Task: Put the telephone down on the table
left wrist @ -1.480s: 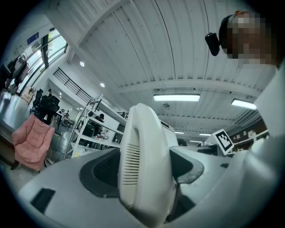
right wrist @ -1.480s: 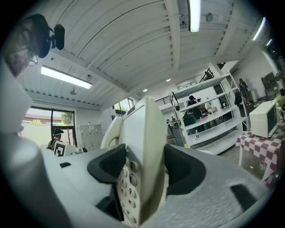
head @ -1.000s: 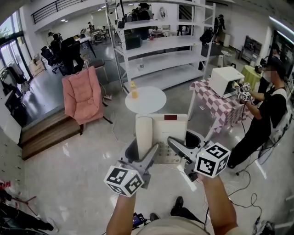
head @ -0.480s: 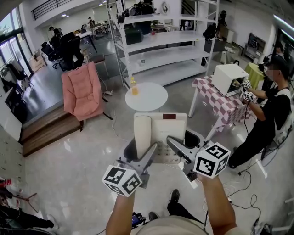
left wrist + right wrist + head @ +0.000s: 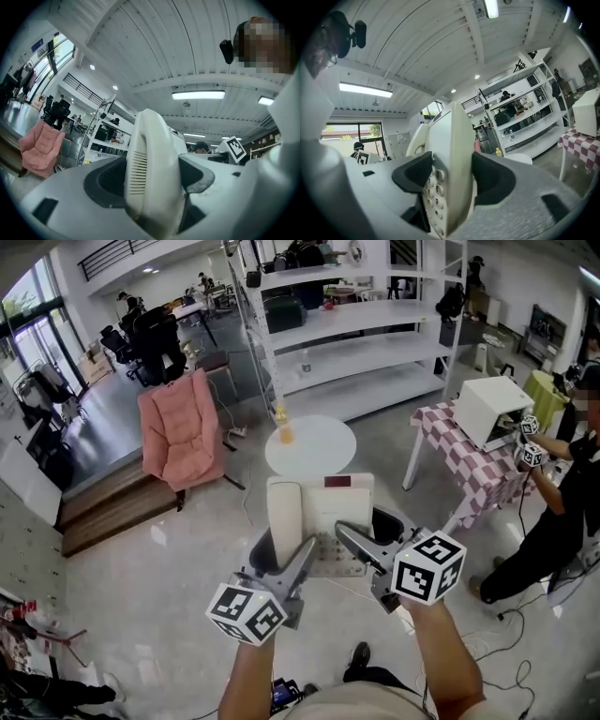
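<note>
A: Where's the telephone (image 5: 323, 517)?
B: Held in mid-air, above the floor. L gripper (image 5: 307, 549) clamps its handset (image 5: 286, 517) side; R gripper (image 5: 343, 532) clamps the keypad (image 5: 433, 187) side.
A: What's around?
B: A dark round tub (image 5: 265, 554) directly below. Round white table (image 5: 323, 451) w/ orange bottle (image 5: 284, 433) just beyond. Pink chair (image 5: 183, 442) left. Checked table (image 5: 469, 460) w/ white box (image 5: 492, 409) right, a person (image 5: 562, 512) beside it.

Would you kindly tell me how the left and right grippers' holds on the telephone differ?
The left gripper clamps the handset side of the telephone; the right gripper clamps its keypad side. In the head view the left gripper sits lower than the right. Both are shut on the telephone.
</note>
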Demonstrator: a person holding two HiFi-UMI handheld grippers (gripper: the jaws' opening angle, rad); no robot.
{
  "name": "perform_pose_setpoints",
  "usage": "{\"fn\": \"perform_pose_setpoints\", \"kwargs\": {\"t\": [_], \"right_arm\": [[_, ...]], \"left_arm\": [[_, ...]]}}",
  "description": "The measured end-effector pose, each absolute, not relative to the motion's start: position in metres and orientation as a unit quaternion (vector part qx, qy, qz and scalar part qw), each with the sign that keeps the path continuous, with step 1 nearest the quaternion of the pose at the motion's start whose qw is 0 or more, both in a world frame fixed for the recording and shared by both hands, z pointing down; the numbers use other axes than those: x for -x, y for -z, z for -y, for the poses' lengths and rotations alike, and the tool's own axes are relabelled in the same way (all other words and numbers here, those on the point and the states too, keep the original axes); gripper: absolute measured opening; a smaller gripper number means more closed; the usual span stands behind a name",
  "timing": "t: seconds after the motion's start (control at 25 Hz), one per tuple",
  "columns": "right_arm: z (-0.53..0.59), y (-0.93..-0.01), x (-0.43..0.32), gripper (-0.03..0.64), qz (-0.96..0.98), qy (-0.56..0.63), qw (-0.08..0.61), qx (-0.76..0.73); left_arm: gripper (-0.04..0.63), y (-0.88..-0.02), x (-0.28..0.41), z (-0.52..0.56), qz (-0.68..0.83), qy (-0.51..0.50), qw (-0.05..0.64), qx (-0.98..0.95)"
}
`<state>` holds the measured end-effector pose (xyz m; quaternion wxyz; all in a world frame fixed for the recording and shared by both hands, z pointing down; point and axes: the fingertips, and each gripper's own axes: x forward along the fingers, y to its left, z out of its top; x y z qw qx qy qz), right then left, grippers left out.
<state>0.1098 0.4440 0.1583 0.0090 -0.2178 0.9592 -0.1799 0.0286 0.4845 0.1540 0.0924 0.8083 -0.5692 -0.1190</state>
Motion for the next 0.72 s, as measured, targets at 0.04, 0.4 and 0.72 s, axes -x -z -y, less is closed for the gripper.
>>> {"fn": "perform_pose_setpoints", "kwargs": {"t": [0.04, 0.4, 0.72], "right_arm": [[-0.435, -0.159, -0.11, 0.255, -0.96, 0.181, 0.008, 0.213], [-0.374, -0.17, -0.132, 0.253, -0.964, 0.197, 0.002, 0.179], [-0.336, -0.178, -0.149, 0.254, -0.961, 0.204, 0.008, 0.186]], "left_arm": [[0.327, -0.154, -0.029, -0.477, 0.574, 0.117, 0.094, -0.805], [0.327, -0.162, -0.055, -0.42, 0.601, 0.104, 0.095, -0.787], [0.327, -0.171, -0.071, -0.381, 0.591, 0.103, 0.092, -0.795]]}}
